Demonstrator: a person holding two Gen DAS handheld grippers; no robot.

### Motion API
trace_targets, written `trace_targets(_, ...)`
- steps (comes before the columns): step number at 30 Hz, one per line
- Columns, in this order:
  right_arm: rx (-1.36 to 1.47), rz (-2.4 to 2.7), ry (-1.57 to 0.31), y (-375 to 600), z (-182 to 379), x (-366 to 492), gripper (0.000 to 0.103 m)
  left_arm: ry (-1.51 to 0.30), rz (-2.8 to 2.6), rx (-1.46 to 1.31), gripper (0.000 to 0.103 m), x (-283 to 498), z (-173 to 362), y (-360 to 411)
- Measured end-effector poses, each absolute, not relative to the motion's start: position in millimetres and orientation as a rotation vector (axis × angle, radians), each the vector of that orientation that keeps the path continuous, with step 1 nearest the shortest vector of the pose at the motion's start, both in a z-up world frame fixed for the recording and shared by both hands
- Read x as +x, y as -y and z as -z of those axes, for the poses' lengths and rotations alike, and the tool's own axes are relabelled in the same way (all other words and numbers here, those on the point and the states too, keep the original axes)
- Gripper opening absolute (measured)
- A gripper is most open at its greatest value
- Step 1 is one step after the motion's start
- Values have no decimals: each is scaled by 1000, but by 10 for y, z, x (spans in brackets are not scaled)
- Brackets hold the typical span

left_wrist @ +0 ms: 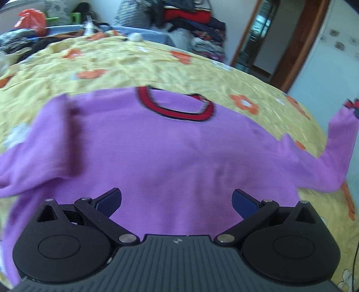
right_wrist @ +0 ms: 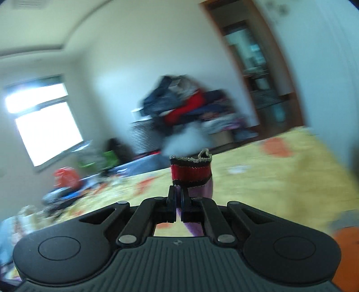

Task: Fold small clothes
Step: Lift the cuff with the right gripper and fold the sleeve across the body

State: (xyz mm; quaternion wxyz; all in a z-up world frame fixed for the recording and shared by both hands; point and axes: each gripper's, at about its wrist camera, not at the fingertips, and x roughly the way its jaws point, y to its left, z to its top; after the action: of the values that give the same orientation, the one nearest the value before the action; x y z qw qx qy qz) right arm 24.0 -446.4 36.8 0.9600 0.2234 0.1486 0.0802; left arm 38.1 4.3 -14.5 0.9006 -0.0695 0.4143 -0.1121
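Sleeve lifted for the fold
Right gripper [right_wrist: 178, 202] clamps the sleeve [right_wrist: 190, 173]; left gripper [left_wrist: 177, 202] gapes, so the sweater [left_wrist: 157, 152] could drag.

yellow bedsheet [left_wrist: 179, 71] with orange flowers spreads right across the bed, a bit crumpled. at its far side, a heap of stacked clothes [left_wrist: 197, 20], reds and dark blues, blurred in the right wrist view. orange plastic bag [left_wrist: 31, 20] sits far left, a green stool [left_wrist: 75, 18] just beside it. wooden door frame [left_wrist: 300, 45] on the right, bright window [right_wrist: 44, 125] on the left wall.
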Motion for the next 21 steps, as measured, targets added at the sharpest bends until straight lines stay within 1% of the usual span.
trace_targets(3,471,-297,-324,3833,-295,520,3,-853,182,-142,103,362,130,-293)
trace_targets(11,491,-551,-520,2124,343,1171,3,-828,67,-162,103,328,11,-854)
trace_targets(13,486,-606,-550,1774,448,1250,3,-813,50,-166,103,315,-48,-948)
trace_targets(18,457,-702,-592,1079,506,1214,3,-785,14,-163,103,277,-158,-1070)
trace_targets(21,454,-719,-629,804,639,1233,4,-786,-6,-159,103,275,-168,-1103)
